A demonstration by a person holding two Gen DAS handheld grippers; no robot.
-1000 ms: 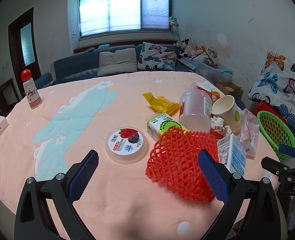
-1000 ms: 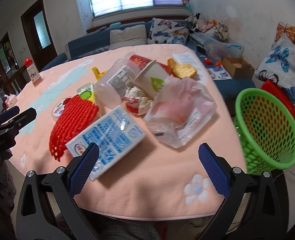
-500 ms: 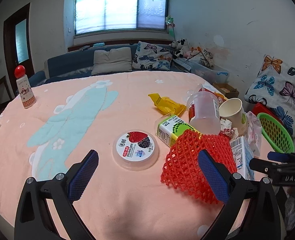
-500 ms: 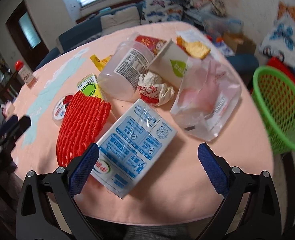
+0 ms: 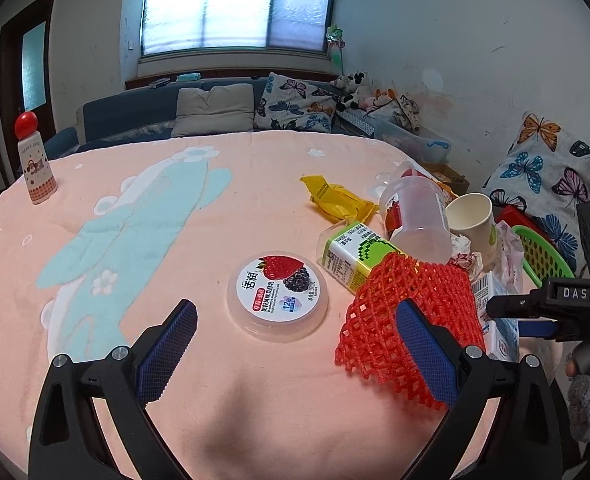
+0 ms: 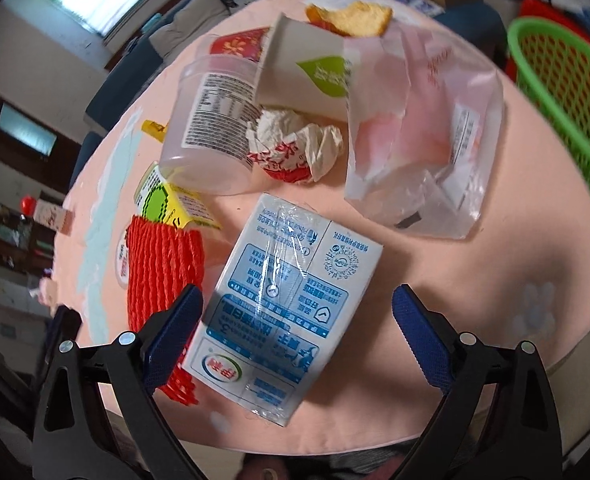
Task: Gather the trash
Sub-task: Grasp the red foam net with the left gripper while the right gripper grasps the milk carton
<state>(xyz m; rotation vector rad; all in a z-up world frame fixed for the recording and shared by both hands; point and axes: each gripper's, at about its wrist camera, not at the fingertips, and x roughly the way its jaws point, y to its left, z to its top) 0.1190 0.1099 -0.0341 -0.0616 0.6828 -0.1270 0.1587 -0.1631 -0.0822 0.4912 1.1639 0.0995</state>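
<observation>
Trash lies on the pink-covered table (image 5: 223, 400). My right gripper (image 6: 297, 334) is open, low over a blue-and-white milk carton (image 6: 283, 304) that lies between its fingers. Beside it lie a red foam net (image 6: 163, 272), a clear plastic tub (image 6: 211, 136), a paper cup (image 6: 307, 76), a crumpled wrapper (image 6: 295, 148) and a clear plastic bag (image 6: 419, 140). My left gripper (image 5: 295, 344) is open and empty, near a round yogurt lid (image 5: 277, 295). The net (image 5: 395, 320) is by its right finger. The right gripper (image 5: 535, 312) shows in the left wrist view.
A green mesh basket (image 6: 567, 92) stands off the table's right edge, also seen in the left wrist view (image 5: 543, 252). A green juice box (image 5: 355, 256) and a yellow wrapper (image 5: 335, 200) lie mid-table. A red-capped bottle (image 5: 33, 160) stands at the far left.
My right gripper has moved forward and down over the milk carton, which now lies between its fingers. My left gripper has drifted left, so the yogurt lid is more central.
</observation>
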